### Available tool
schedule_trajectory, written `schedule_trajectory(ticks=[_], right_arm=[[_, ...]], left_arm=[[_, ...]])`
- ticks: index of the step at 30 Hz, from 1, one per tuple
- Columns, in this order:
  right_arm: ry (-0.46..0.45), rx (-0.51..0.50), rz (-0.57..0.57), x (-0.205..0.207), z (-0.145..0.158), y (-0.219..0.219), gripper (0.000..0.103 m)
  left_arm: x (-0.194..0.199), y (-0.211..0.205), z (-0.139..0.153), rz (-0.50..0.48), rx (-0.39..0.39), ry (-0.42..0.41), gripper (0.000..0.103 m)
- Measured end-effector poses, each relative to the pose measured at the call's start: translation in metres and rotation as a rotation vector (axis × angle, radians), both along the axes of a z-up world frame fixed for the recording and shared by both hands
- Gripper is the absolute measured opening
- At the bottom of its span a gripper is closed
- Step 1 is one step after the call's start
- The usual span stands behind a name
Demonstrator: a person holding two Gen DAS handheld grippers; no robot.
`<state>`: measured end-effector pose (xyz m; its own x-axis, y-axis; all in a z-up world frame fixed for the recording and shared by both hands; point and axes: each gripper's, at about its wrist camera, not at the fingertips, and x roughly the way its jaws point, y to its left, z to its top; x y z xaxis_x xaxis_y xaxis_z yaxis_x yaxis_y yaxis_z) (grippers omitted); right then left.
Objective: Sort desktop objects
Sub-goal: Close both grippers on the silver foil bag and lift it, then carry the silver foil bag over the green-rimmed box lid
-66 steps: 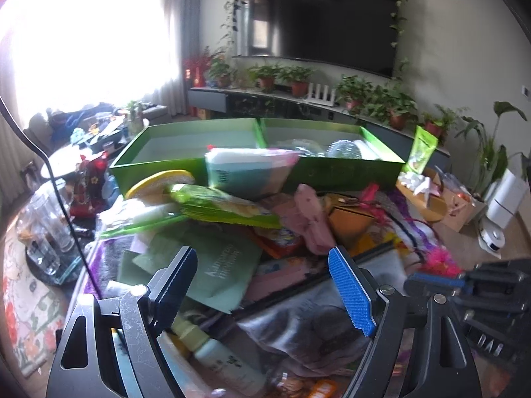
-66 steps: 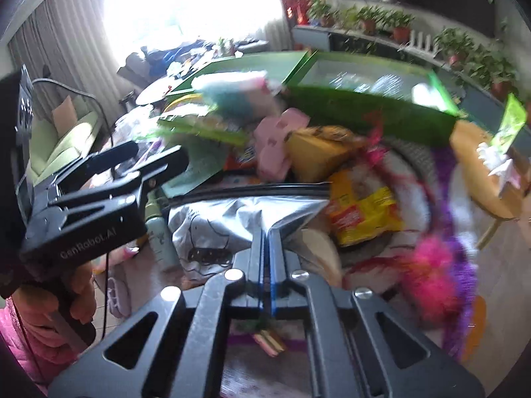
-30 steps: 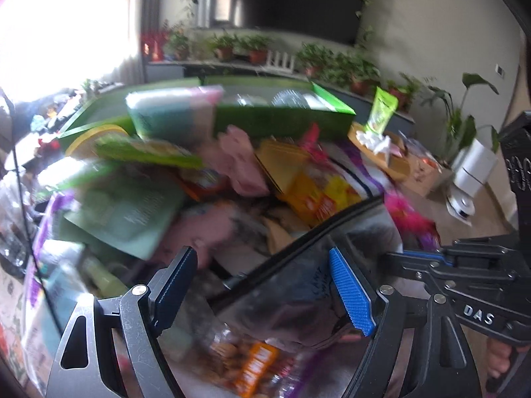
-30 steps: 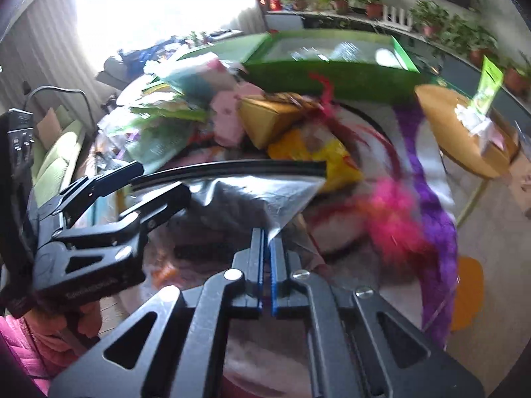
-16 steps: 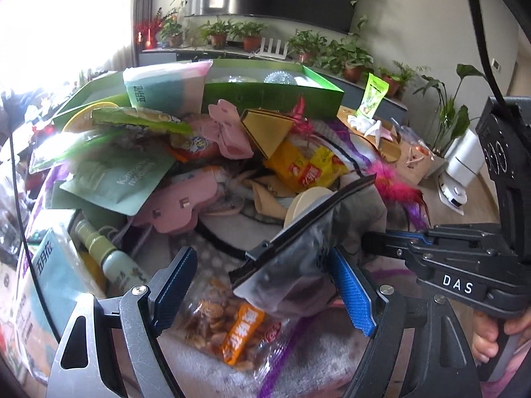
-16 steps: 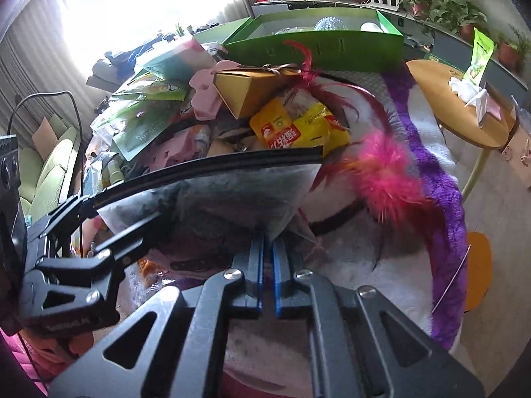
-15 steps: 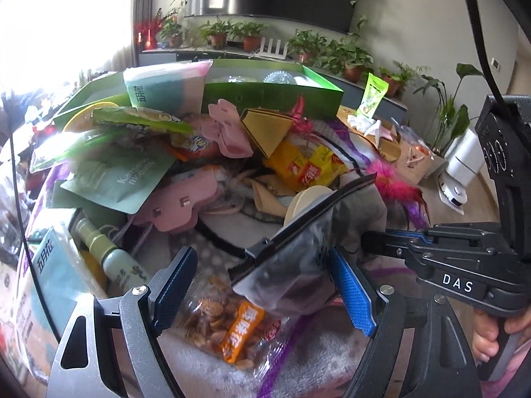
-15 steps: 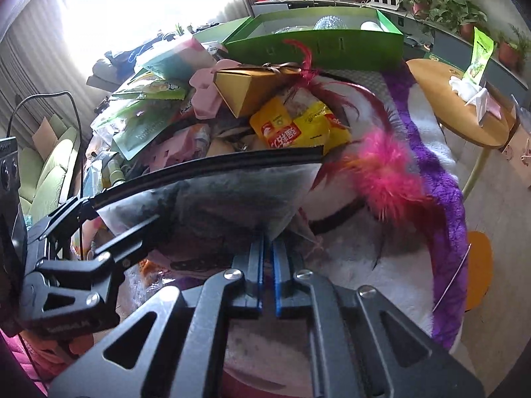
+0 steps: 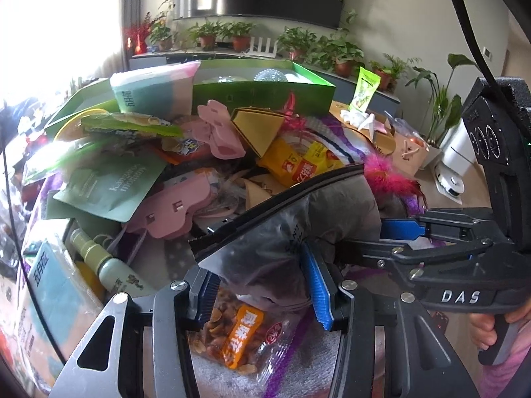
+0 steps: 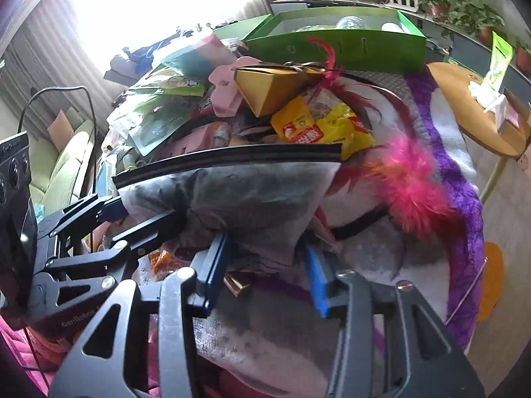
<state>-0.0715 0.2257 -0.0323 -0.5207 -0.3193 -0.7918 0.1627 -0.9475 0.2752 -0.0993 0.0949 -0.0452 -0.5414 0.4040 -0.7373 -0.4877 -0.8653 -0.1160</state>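
Left wrist view shows a peanut packet [image 9: 237,333] lying under the grey zip bag [image 9: 298,232], plus a small green bottle [image 9: 109,265] and a pale blue box [image 9: 56,292] at the left edge of the bench; the right wrist view hides these behind the bag [image 10: 245,199] but shows a round wooden side table [image 10: 478,112] and more of the pink feather [image 10: 415,179]. Both views show the green box [image 9: 265,94] at the back of the pile, a gold carton [image 9: 262,129] and a yellow snack bag [image 9: 298,162]. The left tool [image 9: 262,285] is half closed, its blue pads pressed against the bag's lower end. The right tool [image 10: 268,265] is partly apart around the bag's other lower corner; whether its pads [image 10: 317,285] press it, I cannot tell.
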Motion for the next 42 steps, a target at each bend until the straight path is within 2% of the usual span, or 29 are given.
schedule_trajectory(ticks=[1,2,4,7,10,17,31,42], right_arm=[[0.002,0.012,0.004,0.0,0.0,-0.002,0.041],[0.0,0.015,0.014,0.0,0.0,-0.004,0.028],[0.015,0.056,0.028,0.004,0.002,-0.01,0.013],[0.031,0.047,0.036,0.008,0.008,-0.011,0.007],[0.058,0.044,0.03,0.011,0.018,-0.009,0.006],[0.14,0.033,-0.001,0.013,0.05,0.002,0.006],[0.229,0.016,-0.026,-0.006,0.088,0.02,0.006],[0.292,0.017,-0.026,-0.042,0.124,0.042,0.006]], left_arm=[[0.0,0.002,-0.001,-0.011,-0.001,0.0,0.048],[0.0,0.004,-0.002,-0.015,-0.006,0.002,0.047],[0.002,0.008,0.0,-0.022,-0.023,0.025,0.04],[0.001,0.009,0.006,-0.027,-0.022,0.036,0.031],[0.0,0.01,0.017,-0.047,-0.007,0.055,0.029],[0.001,0.02,0.051,-0.087,-0.002,0.159,0.028],[-0.024,0.036,0.092,-0.1,0.003,0.239,0.028],[-0.059,0.05,0.125,-0.109,0.0,0.311,0.028]])
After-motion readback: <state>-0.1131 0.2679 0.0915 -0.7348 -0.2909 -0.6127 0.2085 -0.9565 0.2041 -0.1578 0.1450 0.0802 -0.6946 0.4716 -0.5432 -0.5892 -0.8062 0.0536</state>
